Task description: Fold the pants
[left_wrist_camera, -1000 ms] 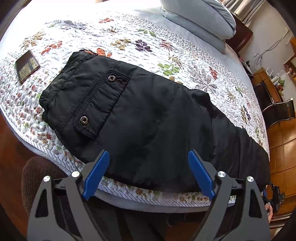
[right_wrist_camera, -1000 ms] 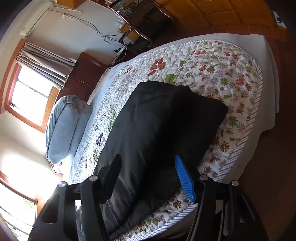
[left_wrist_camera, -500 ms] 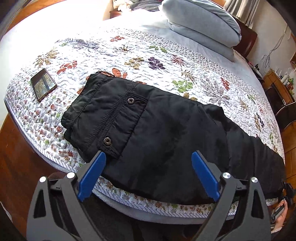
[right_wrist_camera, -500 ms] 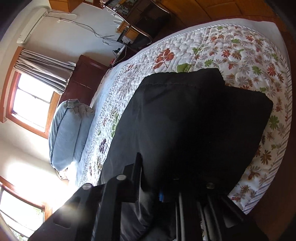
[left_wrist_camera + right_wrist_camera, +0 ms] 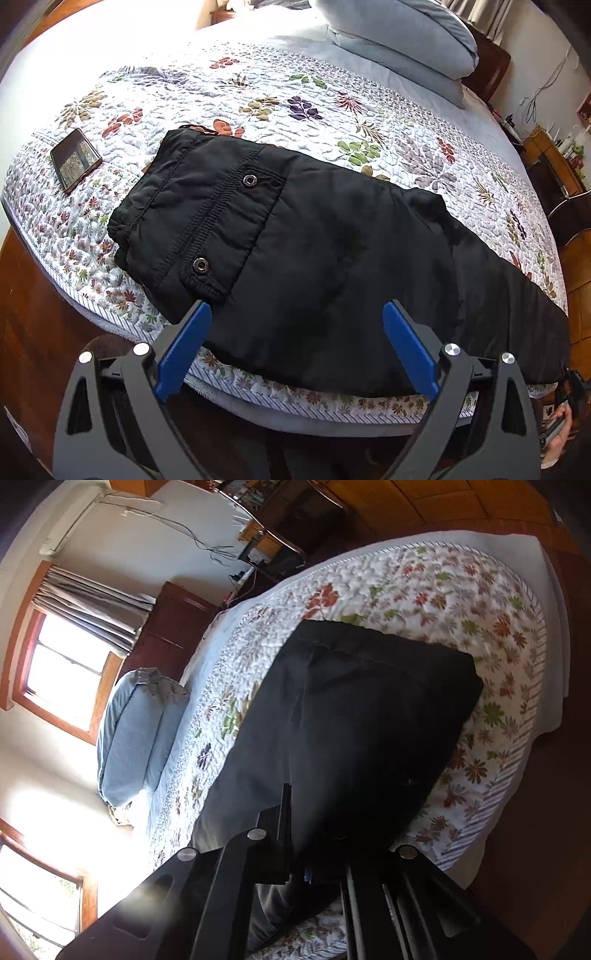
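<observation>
1. While the black pants (image 5: 332,258) lie stretched along the near edge of the bed (image 5: 258,92), the left hand-held gripper (image 5: 295,332) hangs above their middle with its blue pads spread wide, nothing between them and nothing touched.
2. The waistband end sits toward the left in the left wrist view, with a flapped pocket (image 5: 229,225) turned upward and two metal snaps on it.
3. The legs run off to the right, reaching nearly to the quilt's striped border.
4. The right hand-held gripper (image 5: 299,849) is clenched on the black cloth at the leg end; in its own view the dark fabric bunches up around its fingers and hides most of them. The pants (image 5: 351,709) fill the middle of that view, their far corner resting on the quilt.
5. The left one's jaws had been easing a touch wider just now, with no cloth between them.
6. A dark phone (image 5: 75,158) lies on the flowered quilt (image 5: 369,122) beside the waistband, apart from it.
7. Grey-blue pillows (image 5: 399,40) are stacked at the head of the bed, well away from the pants.
8. A person's hand (image 5: 557,432) shows at the lower right edge of the left wrist view, below the leg end.
</observation>
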`<state>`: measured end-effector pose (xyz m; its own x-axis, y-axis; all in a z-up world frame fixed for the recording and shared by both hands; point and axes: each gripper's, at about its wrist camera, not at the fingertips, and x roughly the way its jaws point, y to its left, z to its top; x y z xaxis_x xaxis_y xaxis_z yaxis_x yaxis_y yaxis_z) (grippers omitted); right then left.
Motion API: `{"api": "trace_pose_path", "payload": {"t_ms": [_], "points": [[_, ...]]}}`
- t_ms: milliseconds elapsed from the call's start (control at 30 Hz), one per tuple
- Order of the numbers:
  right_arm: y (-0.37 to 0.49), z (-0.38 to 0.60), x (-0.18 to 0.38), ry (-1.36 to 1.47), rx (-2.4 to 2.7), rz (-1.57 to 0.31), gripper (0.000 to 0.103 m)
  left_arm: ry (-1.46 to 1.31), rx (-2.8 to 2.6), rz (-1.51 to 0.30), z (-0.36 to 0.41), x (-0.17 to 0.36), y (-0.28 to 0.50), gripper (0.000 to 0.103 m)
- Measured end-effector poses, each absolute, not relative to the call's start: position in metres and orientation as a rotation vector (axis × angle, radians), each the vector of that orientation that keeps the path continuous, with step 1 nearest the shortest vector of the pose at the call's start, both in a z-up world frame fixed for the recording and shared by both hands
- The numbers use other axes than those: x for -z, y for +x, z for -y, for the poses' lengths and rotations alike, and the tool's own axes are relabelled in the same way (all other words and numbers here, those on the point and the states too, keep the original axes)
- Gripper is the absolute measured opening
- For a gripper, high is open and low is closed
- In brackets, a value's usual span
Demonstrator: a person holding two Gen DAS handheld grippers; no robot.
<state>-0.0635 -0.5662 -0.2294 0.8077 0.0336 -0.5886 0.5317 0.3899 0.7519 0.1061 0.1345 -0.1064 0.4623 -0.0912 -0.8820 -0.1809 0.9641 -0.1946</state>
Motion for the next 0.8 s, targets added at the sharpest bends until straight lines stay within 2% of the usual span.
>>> {"api": "trace_pose_path", "payload": {"t_ms": [133,233,267,400,567,800], "points": [[-0.063,0.567,0.24,1.144,0.339,-0.579,0.006,-0.311,-0.046,-1.109,-0.147,0.103,0.109,0.094],[-0.061,0.562,0.237,1.128,0.324,-0.617,0.025,-0.345,-0.02,-1.173,-0.17,0.098,0.116,0.094],[-0.059,0.56,0.235,1.12,0.315,-0.625,0.038,-0.365,-0.014,-1.207,-0.182,0.099,0.119,0.095],[-0.055,0.546,0.222,1.058,0.333,-0.669,0.047,-0.546,-0.062,-1.239,-0.245,0.107,0.119,0.095],[-0.055,0.526,0.209,1.059,0.337,-0.681,0.048,-0.751,-0.129,-1.244,-0.306,0.133,0.122,0.095],[-0.049,0.505,0.204,1.03,0.356,-0.716,0.049,-0.982,-0.04,-1.243,-0.326,0.174,0.126,0.095]]}}
